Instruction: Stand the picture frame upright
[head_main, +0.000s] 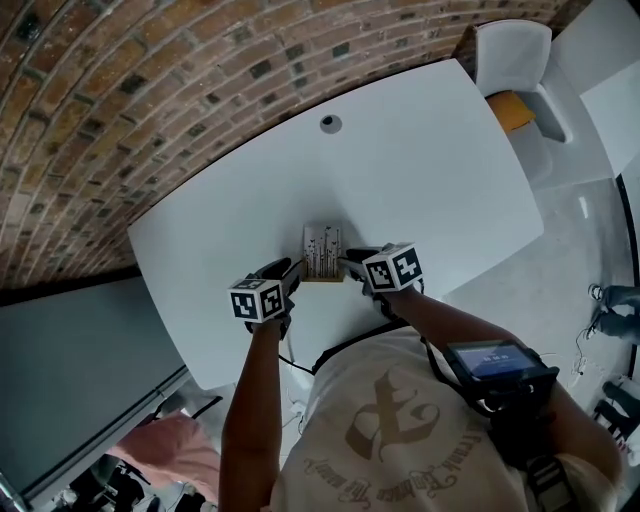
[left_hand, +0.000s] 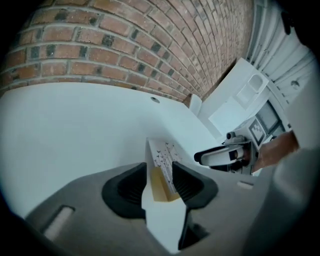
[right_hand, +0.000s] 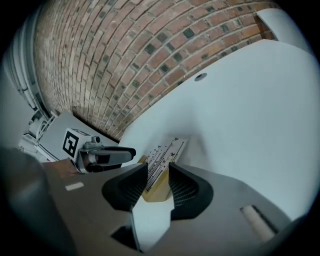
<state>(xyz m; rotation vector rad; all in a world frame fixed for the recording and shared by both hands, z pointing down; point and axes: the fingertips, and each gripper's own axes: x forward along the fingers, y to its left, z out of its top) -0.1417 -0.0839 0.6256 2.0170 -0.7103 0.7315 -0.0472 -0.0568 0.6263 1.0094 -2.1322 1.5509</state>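
Looking down on the smooth white table (head_main: 420, 180), the picture frame (head_main: 322, 250) sits near its 6 o'clock edge: a thin rectangle with a white printed face and a tan wooden rim. The left gripper (left_hand: 160, 175) is at the frame's 8 o'clock and the right gripper (right_hand: 157, 180) at 4. Both have their ribbed black jaws spread around a frame corner, not clamping it. There's a rough brick wall (head_main: 150, 80) at 12.

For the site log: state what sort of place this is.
Probably an office or meeting room: a large white table with a round port in it, a brick wall behind it, and a white chair nearby.
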